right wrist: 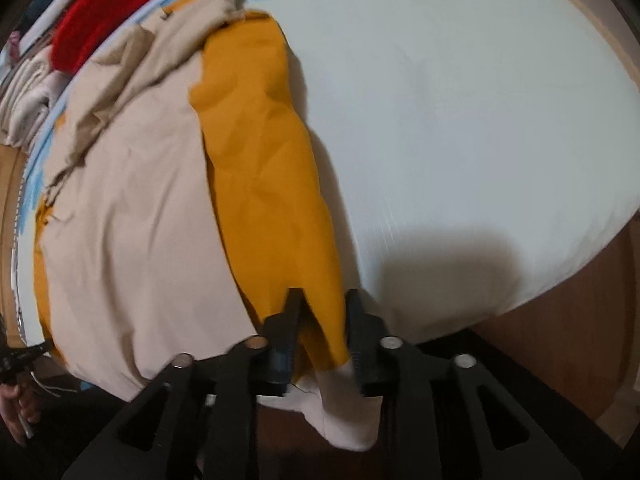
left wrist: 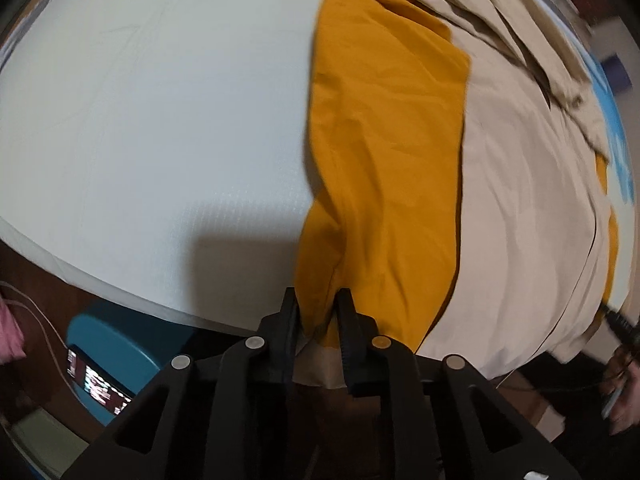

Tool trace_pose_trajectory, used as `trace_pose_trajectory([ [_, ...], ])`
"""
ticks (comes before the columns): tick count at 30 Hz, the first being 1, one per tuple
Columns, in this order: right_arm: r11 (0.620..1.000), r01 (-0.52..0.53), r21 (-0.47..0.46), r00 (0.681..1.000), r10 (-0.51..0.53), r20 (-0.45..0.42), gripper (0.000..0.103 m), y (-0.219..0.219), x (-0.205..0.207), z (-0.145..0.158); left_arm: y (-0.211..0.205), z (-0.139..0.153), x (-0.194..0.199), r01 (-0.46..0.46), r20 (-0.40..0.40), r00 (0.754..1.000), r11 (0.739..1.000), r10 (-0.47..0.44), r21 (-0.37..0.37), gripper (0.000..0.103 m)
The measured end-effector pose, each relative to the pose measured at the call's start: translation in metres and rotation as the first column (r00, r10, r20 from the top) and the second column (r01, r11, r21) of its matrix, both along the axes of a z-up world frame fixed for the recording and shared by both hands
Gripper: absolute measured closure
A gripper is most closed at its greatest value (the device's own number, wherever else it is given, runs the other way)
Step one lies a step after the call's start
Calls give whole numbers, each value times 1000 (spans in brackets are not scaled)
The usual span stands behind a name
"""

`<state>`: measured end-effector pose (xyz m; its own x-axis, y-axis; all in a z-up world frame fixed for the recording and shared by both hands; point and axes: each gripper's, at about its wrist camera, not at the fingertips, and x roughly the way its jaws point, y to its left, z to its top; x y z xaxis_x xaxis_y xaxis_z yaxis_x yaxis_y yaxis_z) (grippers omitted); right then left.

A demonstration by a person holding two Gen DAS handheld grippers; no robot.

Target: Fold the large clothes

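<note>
The left gripper (left wrist: 318, 312) is seen closed on a mustard-yellow fold at the near hem of the garment (left wrist: 380, 140), which stretches ahead of the jaws and to their right over the white bed surface (left wrist: 160, 100). Farther right, the beige face (right wrist: 132, 208) of the same garment is spread. A yellow strip sits between the jaws of the right gripper (right wrist: 324, 314), though whether the pads press on it cannot be told. A lengthwise fold appears to be in hand; next, both held edges would likely need carrying across together, kept taut.
</note>
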<state>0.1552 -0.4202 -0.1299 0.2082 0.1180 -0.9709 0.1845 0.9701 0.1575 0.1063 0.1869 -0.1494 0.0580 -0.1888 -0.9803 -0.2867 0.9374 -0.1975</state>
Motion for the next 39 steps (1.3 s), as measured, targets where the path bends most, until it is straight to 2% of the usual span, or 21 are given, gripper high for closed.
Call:
trace_pose_trajectory([
  [3, 1000, -6, 0, 1000, 6, 0, 74, -1, -1, -2, -2, -4, -1, 10, -4, 1000, 1000, -10, 8, 84],
  [8, 999, -39, -23, 999, 39, 2, 74, 4, -4, -3, -4, -13, -3, 73, -16, 997, 995, -72, 65, 78],
  [15, 994, -88, -67, 996, 88, -7, 74, 13, -3, -10, -14, -13, -13, 95, -29, 995, 989, -92, 110, 77],
  [16, 993, -95, -75, 995, 95, -8, 73, 15, -3, -10, -16, -12, -13, 95, -26, 995, 989, -92, 113, 78],
  [18, 990, -109, -88, 994, 108, -10, 74, 18, -3, -11, -17, -10, -14, 95, -13, 996, 987, -94, 133, 92],
  [19, 989, -117, -94, 993, 116, -10, 74, 20, -4, -11, -22, -7, -16, 88, -2, 996, 987, -89, 137, 95],
  [20, 987, -123, -101, 992, 123, -8, 78, 22, -5, -10, -23, -4, -18, 85, 9, 996, 987, -87, 136, 97],
  [21, 986, -130, -101, 991, 131, -3, 90, 24, -5, -9, -24, 1, -19, 89, 20, 996, 987, -92, 137, 97],
  [23, 987, -134, -91, 990, 136, 20, 96, 28, -4, -3, -29, 15, -22, 113, 47, 992, 984, -120, 141, 98],
  [27, 992, -121, -19, 986, 122, 112, 98, 28, -10, 36, -33, 60, -32, 158, 133, 977, 984, -168, 78, 99],
  [31, 985, -157, 66, 962, 138, 237, 99, 29, -22, 92, -33, 122, -39, 229, 276, 934, 973, -229, 31, 99],
  [34, 981, -179, 72, 937, 148, 317, 99, 26, -32, 131, -3, 151, -48, 219, 347, 919, 975, -189, -48, 100],
  [39, 975, -200, 96, 900, 145, 410, 100, 12, -56, 176, 35, 181, -61, 215, 404, 905, 963, -133, -163, 100],
])
